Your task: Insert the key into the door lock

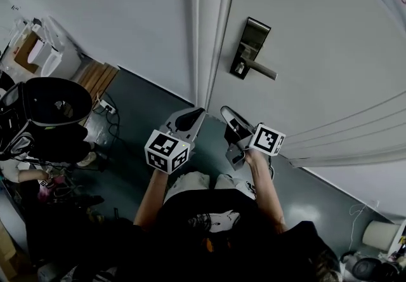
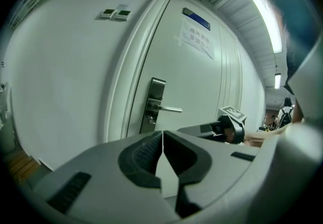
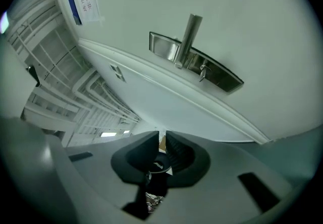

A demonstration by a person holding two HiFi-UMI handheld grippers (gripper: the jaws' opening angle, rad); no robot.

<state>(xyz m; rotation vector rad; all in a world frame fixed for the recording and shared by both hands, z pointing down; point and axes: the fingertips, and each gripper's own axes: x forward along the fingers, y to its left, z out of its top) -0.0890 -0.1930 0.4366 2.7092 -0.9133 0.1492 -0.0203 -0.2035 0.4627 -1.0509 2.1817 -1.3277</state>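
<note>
Right gripper point(image 3: 161, 138) jaws clamp a black-headed key point(image 3: 159, 165), left gripper point(image 2: 162, 136) jaws pressed together on nothing, both held clear of the door lock point(image 1: 249, 46) beside the white door's point(image 1: 317, 33) left edge.

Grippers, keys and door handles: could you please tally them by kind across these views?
Grippers: 2, left gripper and right gripper
Key: 1, between the right gripper's jaws
Door handle: 1
Total: 4
</note>
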